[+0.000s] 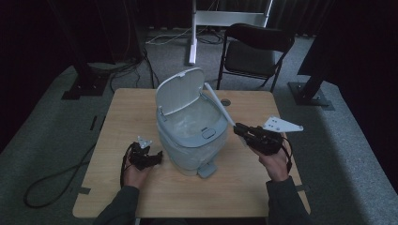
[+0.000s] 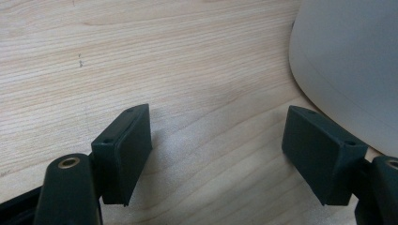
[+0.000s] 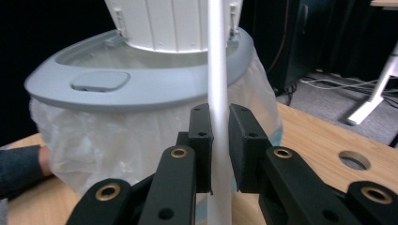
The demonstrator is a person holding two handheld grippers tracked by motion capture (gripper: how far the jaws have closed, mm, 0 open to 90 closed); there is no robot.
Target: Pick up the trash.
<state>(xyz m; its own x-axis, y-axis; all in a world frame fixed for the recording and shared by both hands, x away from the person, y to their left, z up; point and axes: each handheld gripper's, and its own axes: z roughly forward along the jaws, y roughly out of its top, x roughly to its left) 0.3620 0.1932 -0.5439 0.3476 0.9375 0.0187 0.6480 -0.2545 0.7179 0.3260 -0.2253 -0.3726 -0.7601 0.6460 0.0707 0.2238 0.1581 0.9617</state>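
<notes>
Light wood-grain table (image 1: 141, 197), square top, rounded corners, on grey carpet floor (image 1: 47, 140). Round cable hole (image 1: 225, 101) near far edge, right of centre. Grey pedal bin (image 1: 190, 152) stands directly on top, roughly mid-table, lid up, clear liner bag draped over body; foot pedal (image 1: 207, 170) at near side, facing person. Left gripper (image 1: 151, 158) sits low at tabletop just left of bin base; contact with wood not clear.

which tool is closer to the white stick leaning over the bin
Right. The right tool is clamped on the white stick itself. The left tool sits open on the table at the bin's other side, apart from it.
</notes>
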